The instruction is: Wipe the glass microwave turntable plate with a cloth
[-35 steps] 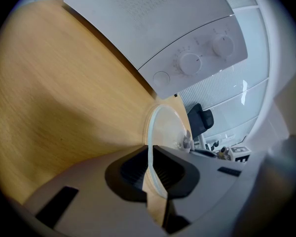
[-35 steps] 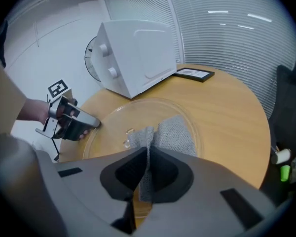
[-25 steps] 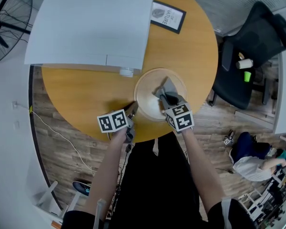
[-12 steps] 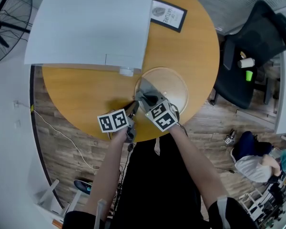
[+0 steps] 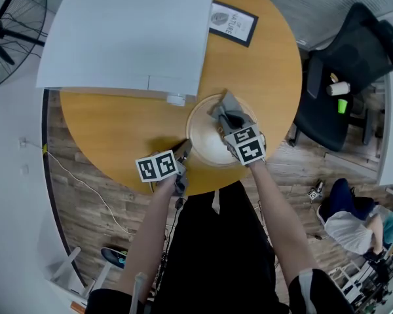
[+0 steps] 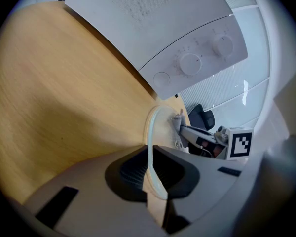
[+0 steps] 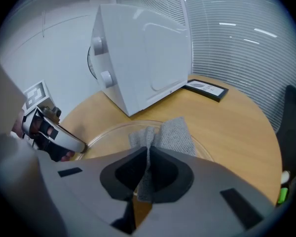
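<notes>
The left hand-held gripper (image 6: 150,169) is clamped on the rim of the glass plate (image 5: 206,142), its jaws pinching the plate's near-left edge. The right hand-held gripper (image 7: 147,174) is closed on a grey cloth (image 7: 175,132), which spreads over the far part of the plate. The plate lies flat on the round wooden counter (image 5: 118,126), just beside a white microwave (image 5: 128,34).

I'm seeing a speckled grey woven cloth (image 7: 175,132) against the clear round glass turntable plate (image 5: 203,139), which is taking on the honey-yellow of the round wooden table (image 5: 111,126). The boxy microwave (image 5: 128,34) is showing plain white. My pale grey right gripper (image 7: 148,169) is carrying black-and-white square markers.
</notes>
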`<control>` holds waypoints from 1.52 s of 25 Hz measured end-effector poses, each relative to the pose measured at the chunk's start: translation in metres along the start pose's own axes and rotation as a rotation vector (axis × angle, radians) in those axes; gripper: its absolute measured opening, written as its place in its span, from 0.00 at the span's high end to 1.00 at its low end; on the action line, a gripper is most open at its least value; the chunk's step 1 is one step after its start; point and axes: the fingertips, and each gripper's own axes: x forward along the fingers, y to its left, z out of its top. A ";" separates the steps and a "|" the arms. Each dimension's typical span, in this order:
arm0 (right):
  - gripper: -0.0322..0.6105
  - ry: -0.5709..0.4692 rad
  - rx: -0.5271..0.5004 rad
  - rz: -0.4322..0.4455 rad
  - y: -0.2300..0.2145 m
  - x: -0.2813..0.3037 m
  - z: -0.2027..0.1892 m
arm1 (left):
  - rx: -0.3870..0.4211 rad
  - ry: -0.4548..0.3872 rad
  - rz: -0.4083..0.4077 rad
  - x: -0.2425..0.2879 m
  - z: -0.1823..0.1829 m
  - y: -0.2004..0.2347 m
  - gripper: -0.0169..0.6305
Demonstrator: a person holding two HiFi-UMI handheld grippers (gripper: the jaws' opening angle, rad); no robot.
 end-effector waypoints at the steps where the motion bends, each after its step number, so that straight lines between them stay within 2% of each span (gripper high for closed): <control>1: 0.91 -0.002 0.016 -0.018 -0.008 -0.004 -0.003 | -0.001 0.000 -0.002 0.000 0.000 0.000 0.93; 5: 0.91 -0.010 0.085 -0.079 -0.025 -0.020 -0.017 | -0.008 -0.001 -0.008 0.000 0.000 0.000 0.93; 10: 0.91 -0.005 0.160 -0.087 -0.009 -0.027 -0.031 | -0.007 -0.004 -0.005 0.000 0.001 0.000 0.93; 16: 0.91 0.033 0.138 -0.061 0.030 -0.032 -0.050 | -0.010 -0.003 -0.007 0.001 0.000 0.000 0.93; 23: 0.91 0.098 0.061 0.012 0.081 -0.037 -0.075 | -0.006 -0.003 -0.006 0.002 0.001 0.001 0.93; 28: 0.91 0.152 0.034 0.032 0.098 -0.047 -0.081 | 0.000 -0.008 0.002 0.001 0.000 0.002 0.93; 31: 0.91 0.102 0.042 0.014 0.096 -0.063 -0.073 | -0.004 -0.004 -0.008 0.001 0.000 0.002 0.93; 38: 0.91 -0.044 0.136 0.010 0.083 -0.116 -0.058 | 0.011 -0.016 0.001 -0.001 -0.003 0.000 0.92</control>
